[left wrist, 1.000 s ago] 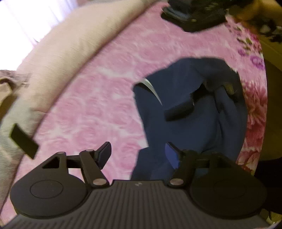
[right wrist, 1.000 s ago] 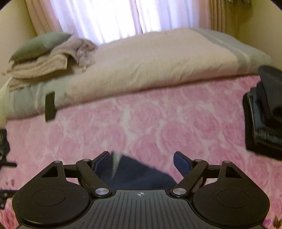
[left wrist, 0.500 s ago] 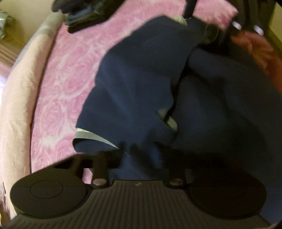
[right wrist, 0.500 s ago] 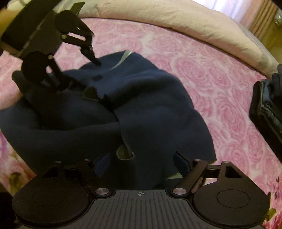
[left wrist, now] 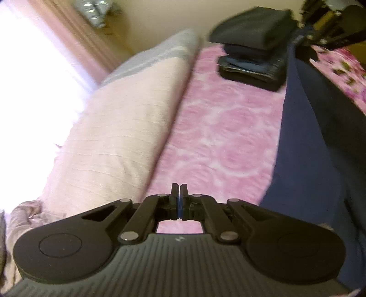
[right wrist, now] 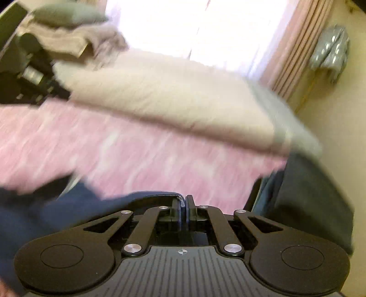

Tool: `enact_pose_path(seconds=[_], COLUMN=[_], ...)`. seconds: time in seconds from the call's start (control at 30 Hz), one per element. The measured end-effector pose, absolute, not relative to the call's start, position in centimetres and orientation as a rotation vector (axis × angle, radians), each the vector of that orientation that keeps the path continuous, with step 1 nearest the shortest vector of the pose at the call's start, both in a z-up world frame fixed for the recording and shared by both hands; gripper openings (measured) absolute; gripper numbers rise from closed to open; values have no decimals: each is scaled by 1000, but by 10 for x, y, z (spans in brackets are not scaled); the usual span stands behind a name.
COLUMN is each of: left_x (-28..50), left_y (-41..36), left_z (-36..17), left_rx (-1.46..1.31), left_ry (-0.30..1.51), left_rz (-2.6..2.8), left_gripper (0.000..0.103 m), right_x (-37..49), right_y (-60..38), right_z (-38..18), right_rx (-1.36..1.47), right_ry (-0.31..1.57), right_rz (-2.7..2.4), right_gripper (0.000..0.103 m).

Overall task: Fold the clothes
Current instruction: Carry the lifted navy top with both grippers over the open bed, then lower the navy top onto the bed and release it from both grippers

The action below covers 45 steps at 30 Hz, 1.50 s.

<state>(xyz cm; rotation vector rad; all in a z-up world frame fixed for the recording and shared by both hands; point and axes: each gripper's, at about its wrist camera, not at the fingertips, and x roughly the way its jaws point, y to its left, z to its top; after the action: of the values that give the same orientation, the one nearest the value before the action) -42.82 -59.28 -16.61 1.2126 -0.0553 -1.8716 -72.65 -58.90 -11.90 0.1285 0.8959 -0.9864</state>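
A navy blue garment stretches along the right of the left wrist view, above the pink rose bedspread. My left gripper is shut, with a thin blue edge between its pads; whether that is cloth I cannot tell for sure. In the right wrist view the same navy garment hangs off to the left, and my right gripper is shut on its hem. The other gripper shows at the far upper right of the left wrist view.
A stack of folded dark clothes lies on the bedspread; it also shows at the right of the right wrist view. A cream rolled duvet runs along the far side. Pillows and towels are piled by the bright window.
Both grippers were open over the crumpled navy garment; now both are shut and raised, with the garment pulled up and stretched between them. Both views swung toward the window.
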Motion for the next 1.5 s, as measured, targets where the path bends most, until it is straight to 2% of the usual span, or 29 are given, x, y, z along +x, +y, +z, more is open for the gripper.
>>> enact_pose_path(seconds=[0.13, 0.3, 0.33, 0.37, 0.4, 0.43, 0.53, 0.67, 0.83, 0.97, 1.1, 1.27, 1.3, 1.37, 1.4, 1.5], left_x=[-415, -377, -367, -360, -352, -343, -324, -300, -289, -275, -262, -265, -268, -273, -274, -270], left_y=[-605, -563, -549, -539, -523, -507, -467, -420, -405, -402, -389, -386, -387, -387, -389, -397], left_z=[-168, -233, -248, -256, -263, -269, -282, -280, -302, -303, -297, -325, -330, -338, -338, -331], left_rx=[1176, 1291, 1322, 1343, 1362, 1381, 1374, 1335, 1452, 1389, 1372, 1462, 1483, 1525, 1527, 1480], left_ry=[40, 307, 360, 409, 458, 506, 643, 734, 619, 547, 504, 369, 359, 347, 343, 365], left_rz=[-1803, -1687, -1665, -1652, -1637, -1621, -1631, -1710, -1826, -2041, -2143, -2162, -2173, -2196, -2193, -2174], left_gripper=[11, 26, 27, 27, 30, 33, 39, 44, 44, 44, 48, 47, 41, 21, 6, 3], right_x=[-707, -697, -702, -707, -713, -718, -735, -745, -726, -700, -682, -663, -660, -657, -656, -662], right_y=[-652, -697, -691, -684, -677, -670, -623, -535, -435, -374, -329, -319, -321, -324, -325, -333], right_z=[-129, -197, -205, -212, -220, -227, -233, -245, -266, -286, -296, -313, -315, -319, -321, -322], right_rx=[63, 177, 202, 227, 252, 278, 464, 713, 949, 1041, 1062, 1052, 1046, 1045, 1045, 1077], right_ry=[876, 958, 960, 961, 961, 961, 901, 846, 834, 774, 688, 583, 559, 526, 511, 490], right_rz=[-963, -1012, -1032, -1051, -1071, -1089, -1086, -1055, -934, -909, -956, -1001, -1013, -1015, -1016, -1014], right_gripper=[2, 3, 21, 69, 89, 95, 95, 95, 95, 95, 95, 95, 95, 95, 95, 69])
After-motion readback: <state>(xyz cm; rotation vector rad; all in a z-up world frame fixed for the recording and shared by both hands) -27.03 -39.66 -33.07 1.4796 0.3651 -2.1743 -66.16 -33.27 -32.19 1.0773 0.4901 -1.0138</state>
